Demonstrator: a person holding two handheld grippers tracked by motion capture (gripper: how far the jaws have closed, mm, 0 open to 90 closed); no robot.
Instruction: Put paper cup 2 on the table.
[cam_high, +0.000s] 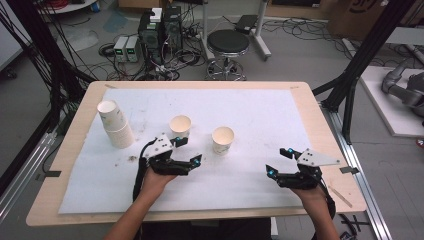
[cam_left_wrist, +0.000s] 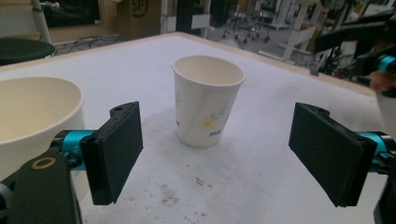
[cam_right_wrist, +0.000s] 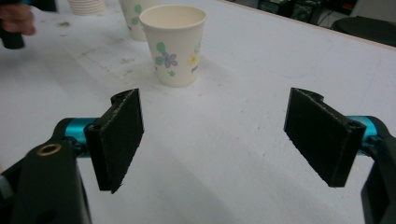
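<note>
Stool (cam_high: 228, 43) — PC towers (cam_high: 160, 30) behind table

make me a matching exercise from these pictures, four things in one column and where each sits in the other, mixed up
Things
1. stack of white paper cups
2. white paper cup with flower print
3. black round stool
4. right tool

Places
A. on the floor beyond the table
B. near right of the white sheet, open
C. far left of the white sheet
D. middle of the sheet, standing alone

Pairs: 1-C, 2-D, 3-A, 4-B
</note>
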